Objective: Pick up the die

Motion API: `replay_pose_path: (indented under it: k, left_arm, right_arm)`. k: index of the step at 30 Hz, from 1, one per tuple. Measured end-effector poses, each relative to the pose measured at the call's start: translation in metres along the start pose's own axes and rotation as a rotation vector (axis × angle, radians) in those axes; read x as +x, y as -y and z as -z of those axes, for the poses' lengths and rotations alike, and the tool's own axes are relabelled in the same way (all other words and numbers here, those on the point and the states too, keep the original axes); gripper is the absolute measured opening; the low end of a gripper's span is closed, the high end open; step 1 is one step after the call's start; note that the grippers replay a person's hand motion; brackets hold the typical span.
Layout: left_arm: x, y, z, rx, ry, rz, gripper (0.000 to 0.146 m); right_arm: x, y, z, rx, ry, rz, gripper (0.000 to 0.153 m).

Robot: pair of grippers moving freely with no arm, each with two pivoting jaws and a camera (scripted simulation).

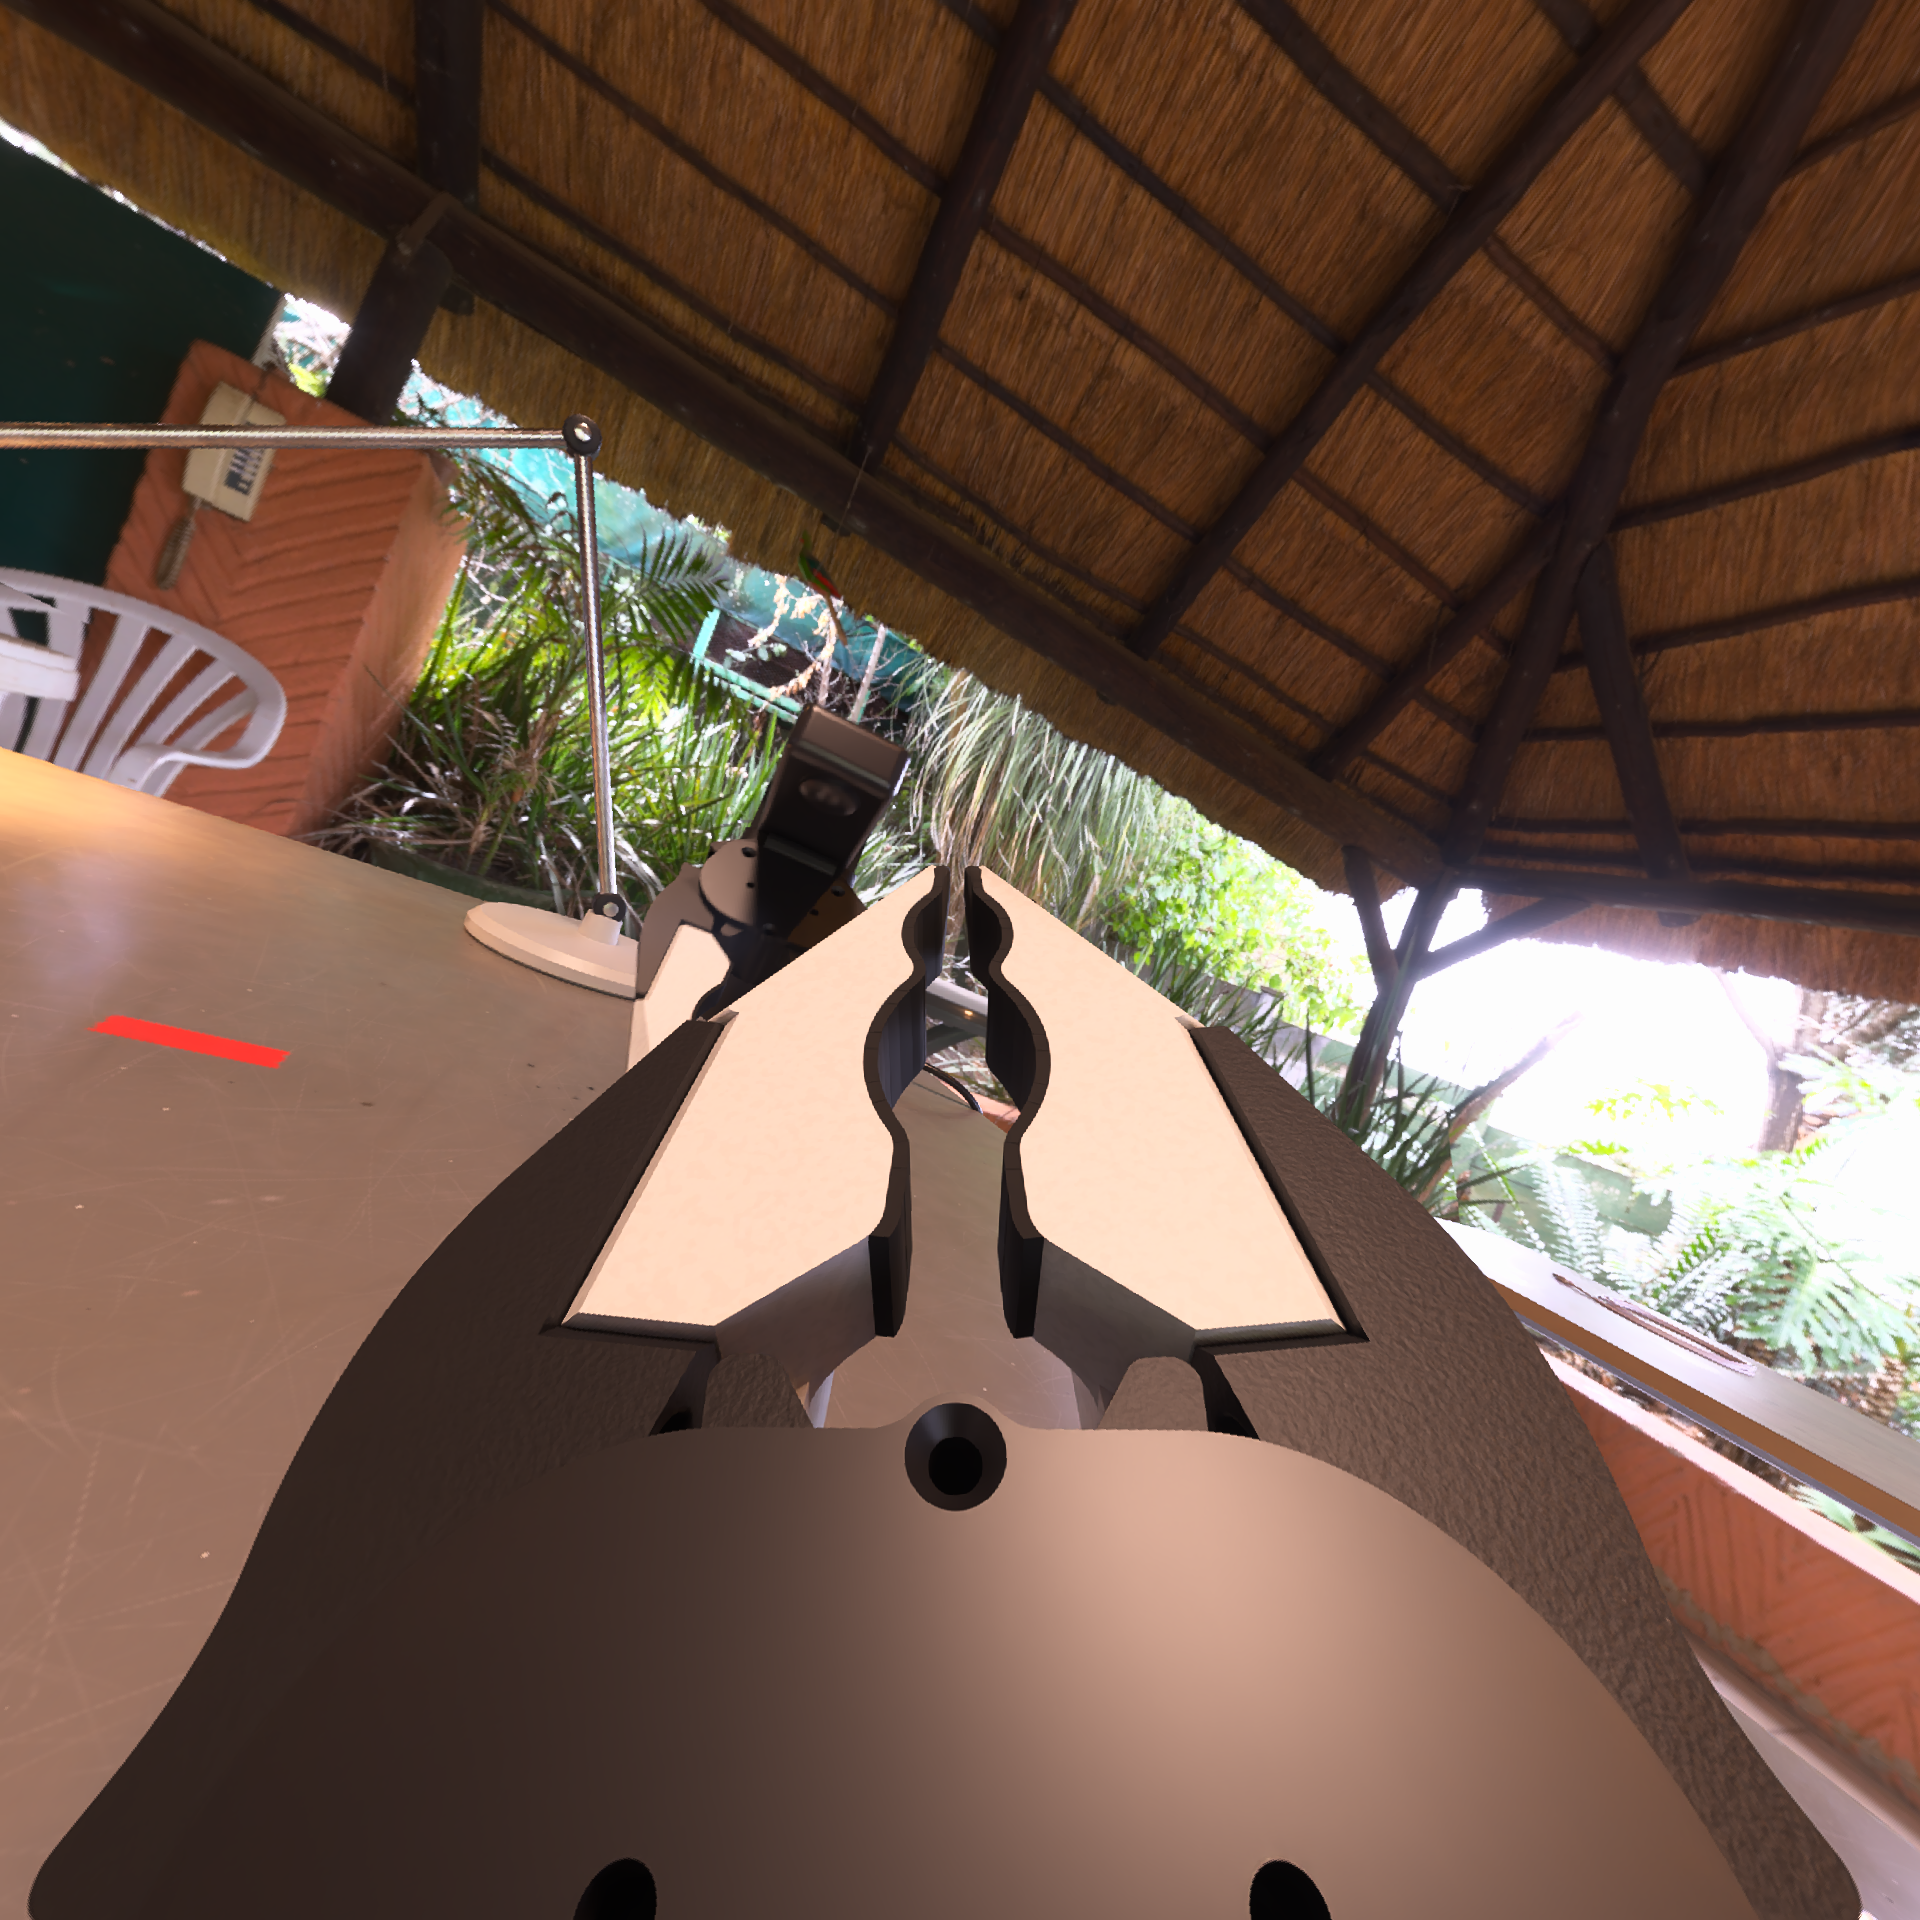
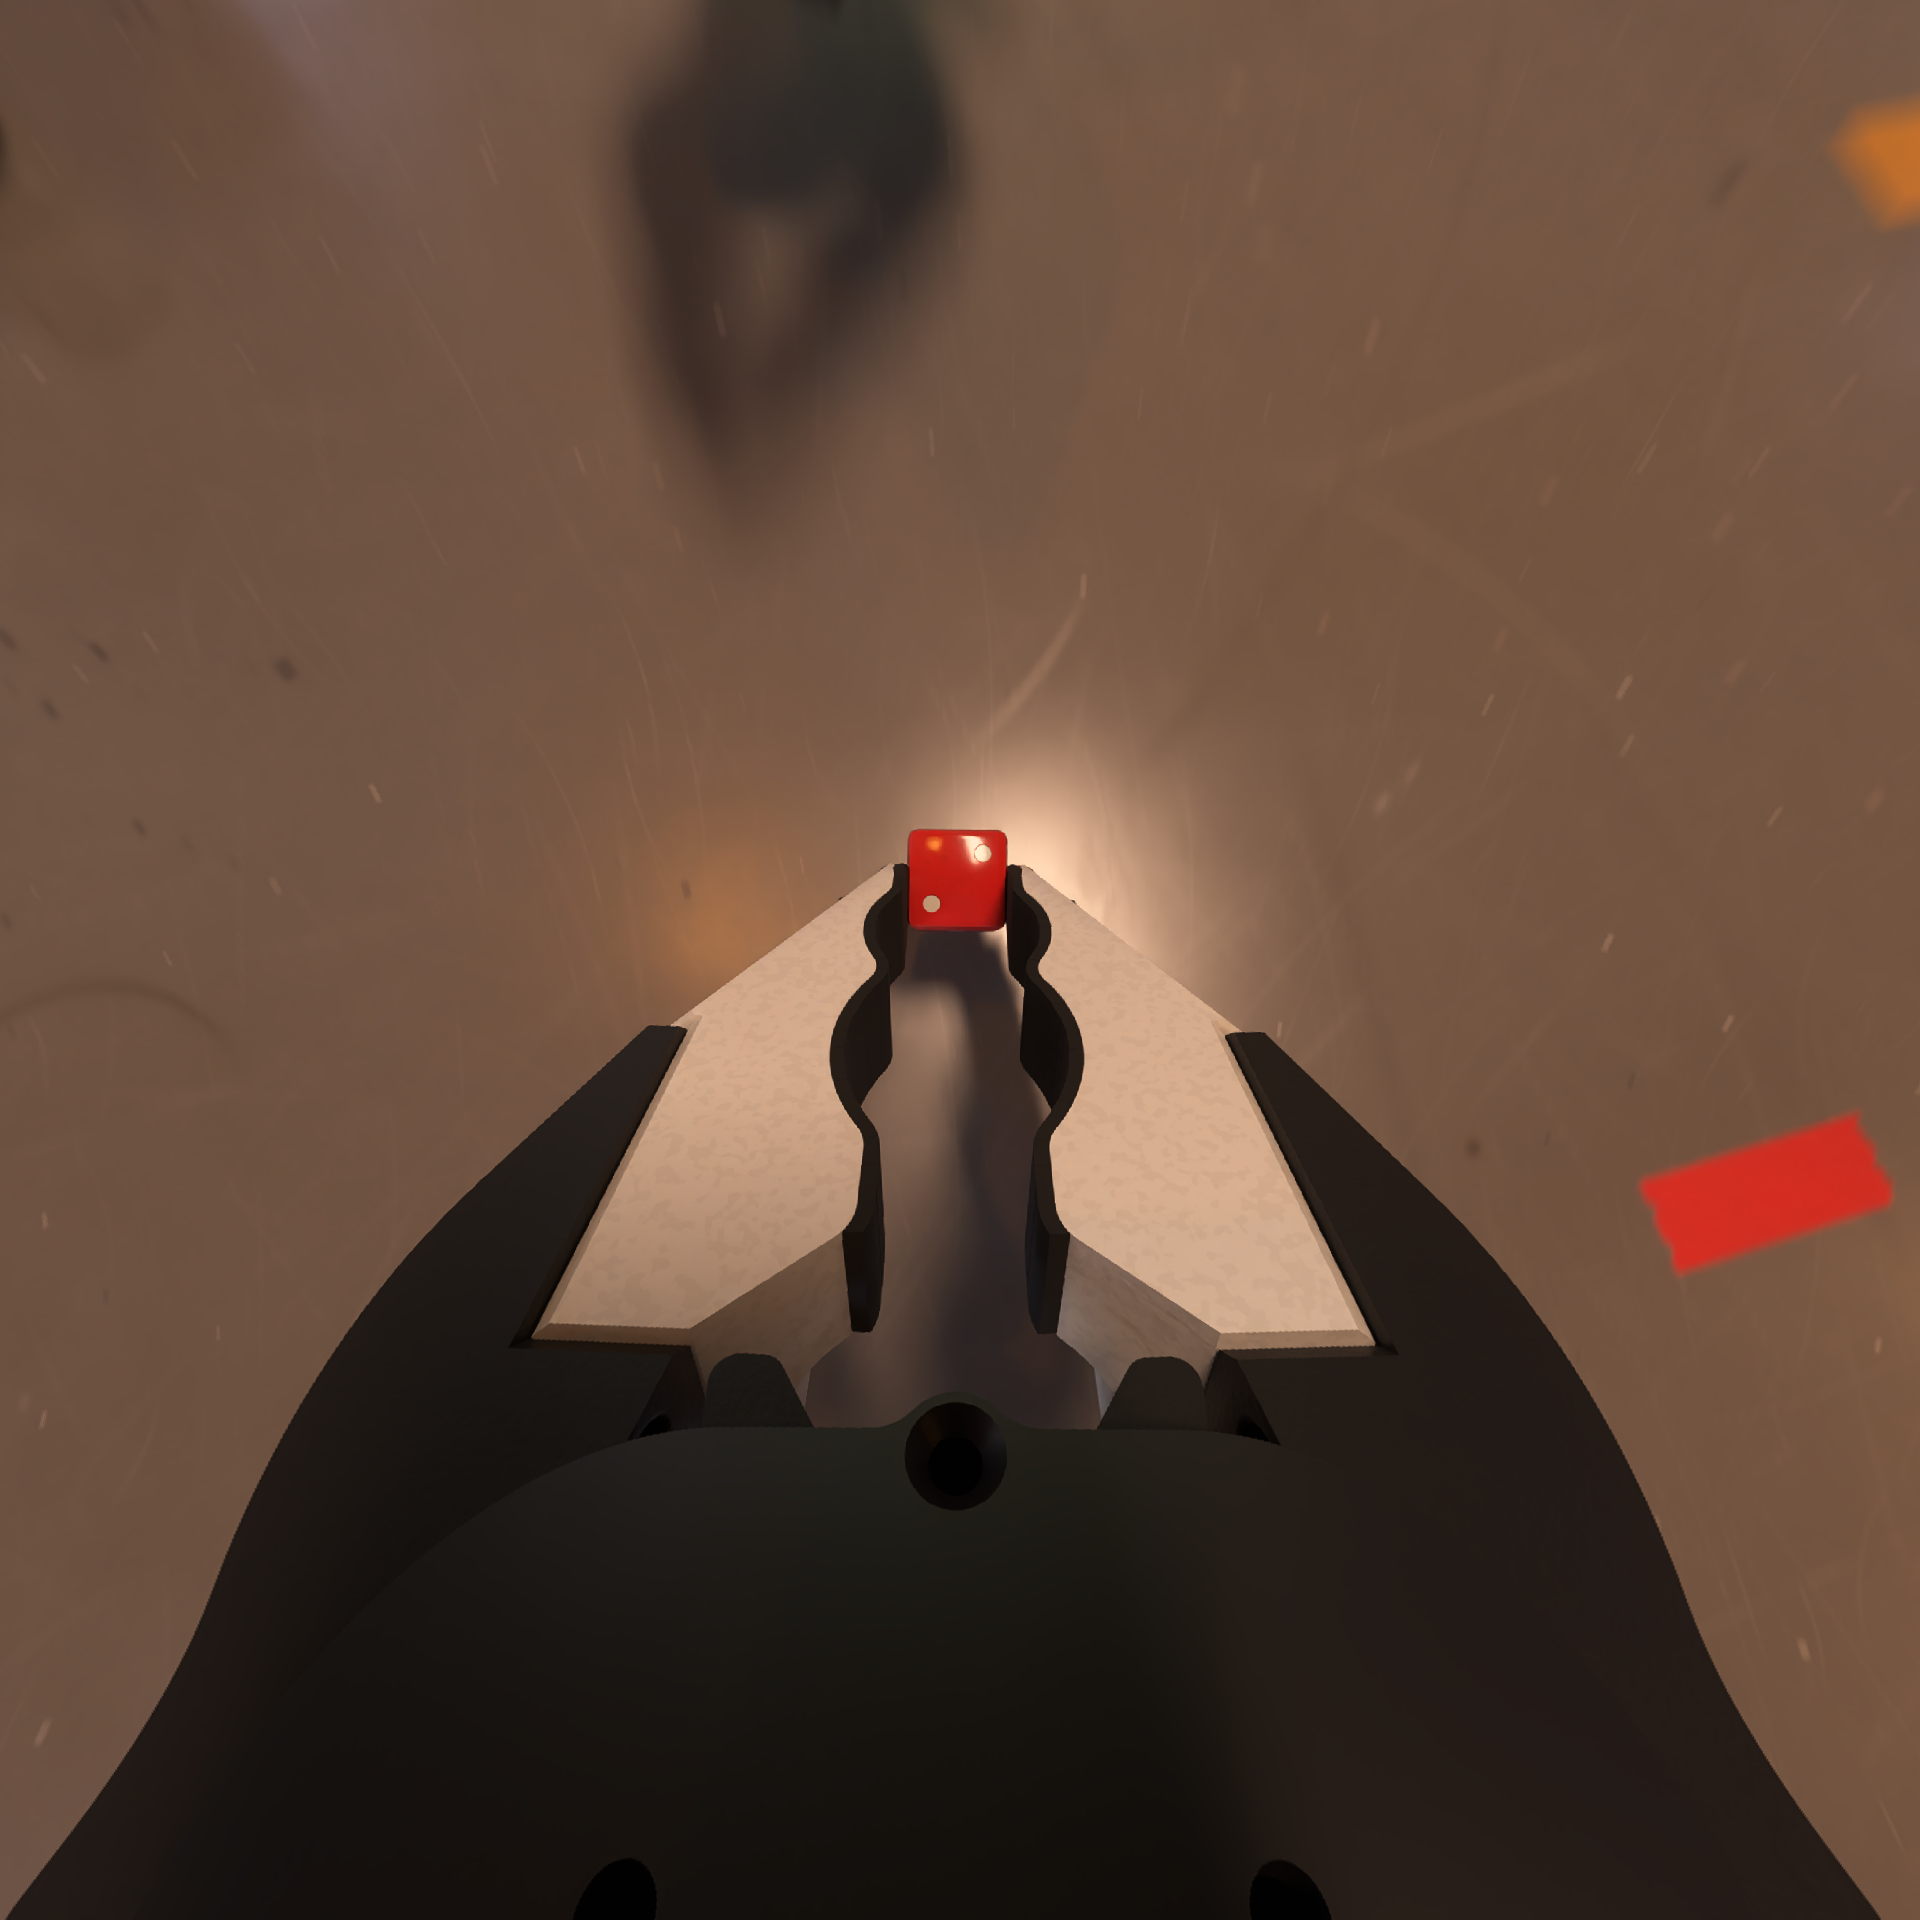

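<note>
1. Right hand-held gripper (image 2: 956,883) clamped on red die (image 2: 957,879) at fingertips, above the counter (image 2: 416,727).
2. Red tape (image 2: 1766,1193) at 3 o'clock, orange tape (image 2: 1883,161) at 1 o'clock, well apart from the die.
3. Left hand-held gripper (image 1: 956,883) fingers nearly together, holding nothing; desk lamp base (image 1: 556,940) at 10 o'clock beside counter edge.

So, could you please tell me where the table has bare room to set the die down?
The right gripper holds the die over bare table, free leftward from the red tape. The stretch between that tape and the lamp base is free too; beside the base it is crowded.
</note>
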State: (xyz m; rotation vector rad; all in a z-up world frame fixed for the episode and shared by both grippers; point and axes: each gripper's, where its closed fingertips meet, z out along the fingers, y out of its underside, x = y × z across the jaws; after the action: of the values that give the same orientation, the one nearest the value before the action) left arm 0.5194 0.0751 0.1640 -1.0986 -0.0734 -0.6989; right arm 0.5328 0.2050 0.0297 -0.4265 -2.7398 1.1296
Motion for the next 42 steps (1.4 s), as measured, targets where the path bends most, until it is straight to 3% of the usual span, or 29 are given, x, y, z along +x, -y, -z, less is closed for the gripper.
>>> replay_pose_path:
  k: [7,13,20,42]
  left_arm:
    - [-0.007,-0.001,0.002,0.003,0.025,0.032,0.003]
    - [-0.007,0.002,0.002,0.038,0.006,0.092,0.003]
    - [-0.003,0.009,0.003,0.099,-0.037,0.134,0.003]
    - [-0.001,0.01,0.003,0.093,-0.042,0.1,0.003]
  right_arm:
    - [-0.008,0.094,0.03,0.575,-0.065,0.071,0.018]
    - [-0.016,0.147,0.046,0.745,-0.071,0.188,0.018]
    - [-0.023,0.184,0.039,0.829,0.032,0.224,0.018]
    - [-0.015,0.189,0.022,0.81,0.087,0.075,0.018]
